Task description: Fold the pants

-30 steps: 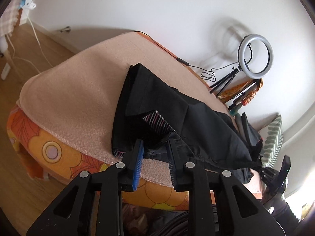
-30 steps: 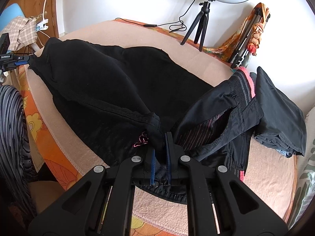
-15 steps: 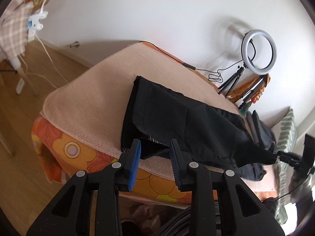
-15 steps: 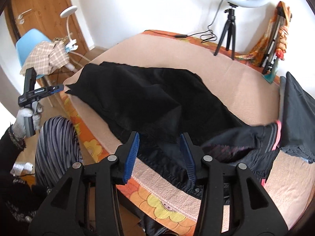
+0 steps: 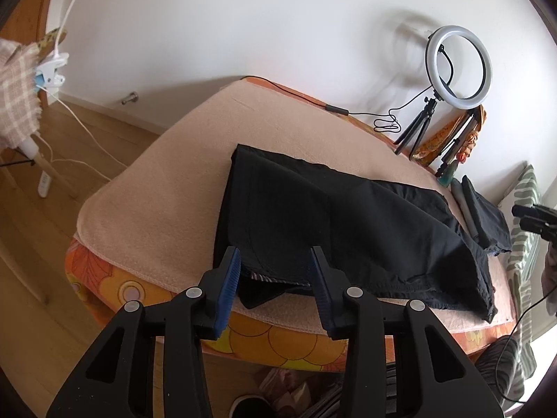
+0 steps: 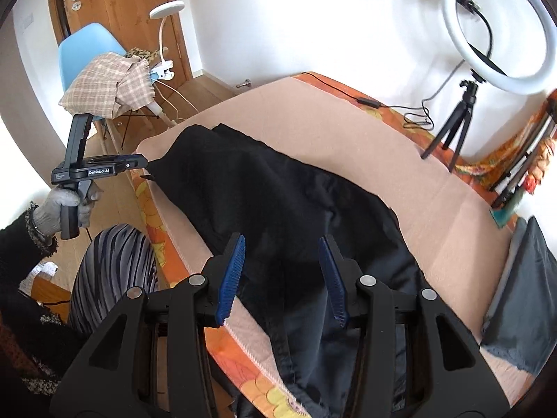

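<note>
Both tongs, left (image 5: 275, 278) and right (image 6: 283, 271), gape empty, jaws just opened.

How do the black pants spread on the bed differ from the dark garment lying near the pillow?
The black pants lie spread long across the peach blanket, one end reaching the near edge; the dark grey folded garment sits compact at the blanket's far side. The pants look deep black, the folded garment greyer. The pants lie under the open right gripper; the garment is apart from both grippers. Both rest on the blanket.

Bare pink blanket (image 5: 167, 188) left of and behind black pants (image 5: 348, 223): open passage. Ring light tripod (image 6: 456, 129) blocking far edge; folded dark garment (image 6: 525, 285) crowding right end.
</note>
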`<act>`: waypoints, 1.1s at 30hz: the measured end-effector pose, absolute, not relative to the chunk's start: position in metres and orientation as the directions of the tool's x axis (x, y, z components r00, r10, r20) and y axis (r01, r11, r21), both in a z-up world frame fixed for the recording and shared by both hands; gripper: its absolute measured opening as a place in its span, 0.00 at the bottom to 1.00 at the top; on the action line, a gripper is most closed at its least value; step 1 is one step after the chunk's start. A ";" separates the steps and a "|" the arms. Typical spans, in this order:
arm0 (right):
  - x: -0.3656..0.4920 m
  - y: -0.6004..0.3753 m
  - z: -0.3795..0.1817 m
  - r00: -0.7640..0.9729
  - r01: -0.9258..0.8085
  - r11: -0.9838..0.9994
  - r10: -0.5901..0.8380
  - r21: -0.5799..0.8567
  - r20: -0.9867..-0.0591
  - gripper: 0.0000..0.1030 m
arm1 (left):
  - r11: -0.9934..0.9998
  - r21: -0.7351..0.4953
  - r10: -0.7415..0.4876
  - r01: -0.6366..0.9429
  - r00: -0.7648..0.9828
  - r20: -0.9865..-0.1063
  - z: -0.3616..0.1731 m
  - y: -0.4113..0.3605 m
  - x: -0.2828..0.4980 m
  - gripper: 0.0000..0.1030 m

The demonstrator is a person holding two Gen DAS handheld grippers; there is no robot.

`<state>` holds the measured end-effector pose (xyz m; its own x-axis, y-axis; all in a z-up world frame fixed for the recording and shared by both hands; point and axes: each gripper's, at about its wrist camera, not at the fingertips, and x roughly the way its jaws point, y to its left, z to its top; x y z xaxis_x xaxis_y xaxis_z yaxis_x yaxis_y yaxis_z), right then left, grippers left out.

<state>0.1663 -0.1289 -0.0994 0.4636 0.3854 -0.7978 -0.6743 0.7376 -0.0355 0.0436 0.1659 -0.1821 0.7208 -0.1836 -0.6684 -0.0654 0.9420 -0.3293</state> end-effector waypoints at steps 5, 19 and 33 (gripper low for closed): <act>0.209 -0.085 -0.110 0.390 -0.735 0.677 0.465 0.035 -0.795 0.45 | 0.958 -0.281 -0.158 -0.053 0.721 -0.675 -0.183 0.165 0.050 0.37; 0.324 0.086 -0.206 0.088 -0.878 0.450 0.487 0.163 -0.869 0.45 | 0.971 -0.239 -0.170 -0.025 0.632 -0.756 -0.226 0.154 0.065 0.37; 0.344 0.144 -0.263 0.030 -0.932 0.345 0.373 0.108 -0.927 0.54 | 0.964 -0.266 -0.195 -0.013 0.644 -0.740 -0.226 0.159 0.064 0.37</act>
<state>0.3439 0.1439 -0.2632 0.0304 0.3734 -0.9272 -0.9323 0.3451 0.1084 0.0635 0.1589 -0.2256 0.6440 -0.1953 -0.7397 -0.0126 0.9640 -0.2655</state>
